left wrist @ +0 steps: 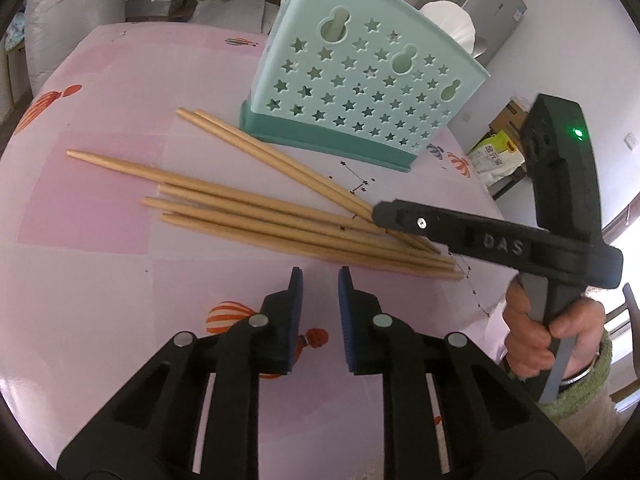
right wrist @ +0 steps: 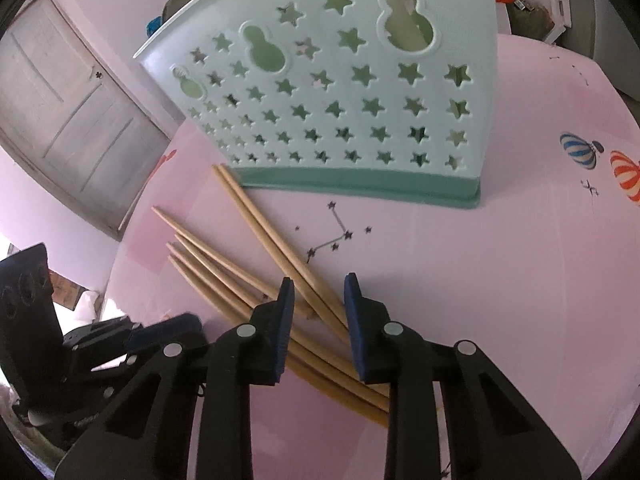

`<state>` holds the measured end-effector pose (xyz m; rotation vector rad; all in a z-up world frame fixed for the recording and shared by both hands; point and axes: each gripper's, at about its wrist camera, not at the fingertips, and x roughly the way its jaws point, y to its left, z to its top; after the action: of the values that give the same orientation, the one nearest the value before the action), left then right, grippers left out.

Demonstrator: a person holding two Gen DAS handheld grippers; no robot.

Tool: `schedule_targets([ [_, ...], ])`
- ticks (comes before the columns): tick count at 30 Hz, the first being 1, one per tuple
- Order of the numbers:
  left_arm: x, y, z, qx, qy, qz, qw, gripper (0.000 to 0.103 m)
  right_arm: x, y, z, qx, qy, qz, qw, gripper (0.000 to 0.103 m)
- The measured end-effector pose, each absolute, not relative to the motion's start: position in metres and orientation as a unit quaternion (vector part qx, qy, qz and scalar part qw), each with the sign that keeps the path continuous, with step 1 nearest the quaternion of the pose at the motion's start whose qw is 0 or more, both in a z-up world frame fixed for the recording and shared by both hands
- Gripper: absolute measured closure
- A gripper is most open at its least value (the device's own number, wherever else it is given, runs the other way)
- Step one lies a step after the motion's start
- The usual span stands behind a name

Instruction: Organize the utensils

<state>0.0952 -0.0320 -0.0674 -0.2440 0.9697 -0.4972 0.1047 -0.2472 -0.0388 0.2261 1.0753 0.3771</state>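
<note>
Chopsticks (right wrist: 256, 280) lie fanned on the desk (right wrist: 500, 280) before the star-punched holder (right wrist: 340, 92), right tongs (right wrist: 318, 280) parted astride two, left tongs (left wrist: 320, 272) empty; close squarely on one pair only.

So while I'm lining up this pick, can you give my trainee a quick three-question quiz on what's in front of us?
1. How many chopsticks lie on the table?
2. True or false: the holder is lying flat on its side.
3. Which gripper is at the thick ends of the chopsticks? A left, B right, C neither.

Key
1. Six.
2. False: it stands upright on its darker base.
3. B: the right gripper is open with chopsticks showing between its fingers. The left gripper is open over bare table.
</note>
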Motion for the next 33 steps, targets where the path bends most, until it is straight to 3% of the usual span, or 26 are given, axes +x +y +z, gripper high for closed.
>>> schedule_targets([
  [33, 0.131, 0.002, -0.064, -0.106, 0.454, -0.14, 0.874, 0.087, 0.055, -0.176, -0.064, 0.248, 0.536, 0.252, 0.767, 0.083],
])
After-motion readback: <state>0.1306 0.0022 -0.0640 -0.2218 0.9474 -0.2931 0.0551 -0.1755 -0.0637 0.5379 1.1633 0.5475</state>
